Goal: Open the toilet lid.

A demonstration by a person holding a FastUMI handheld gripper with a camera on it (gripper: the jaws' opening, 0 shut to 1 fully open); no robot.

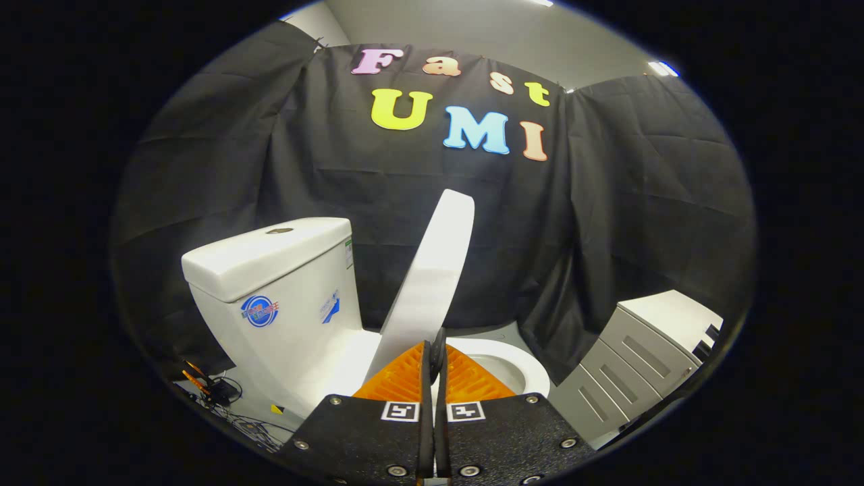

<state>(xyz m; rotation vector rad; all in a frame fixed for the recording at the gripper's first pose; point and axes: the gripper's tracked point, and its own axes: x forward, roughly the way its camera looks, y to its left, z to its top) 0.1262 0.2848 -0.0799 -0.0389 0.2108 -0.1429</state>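
Observation:
The white toilet has its tank [283, 290] to the left of my fingers. Its lid [435, 270] is raised and stands steeply on edge, leaning back toward the tank. The lid's lower end drops behind my left orange finger [398, 378]. My gripper [437, 354] is shut, its pads together with only a thin slit and nothing between them. The tips sit right at the lid's lower edge; I cannot tell whether they touch it. The open seat and bowl rim [523, 368] show just beyond the right finger.
A grey drawer cabinet [634, 361] stands close on the right of the bowl. Cables and small tools [216, 395] lie on the floor left of the tank. Black cloth closes the booth behind.

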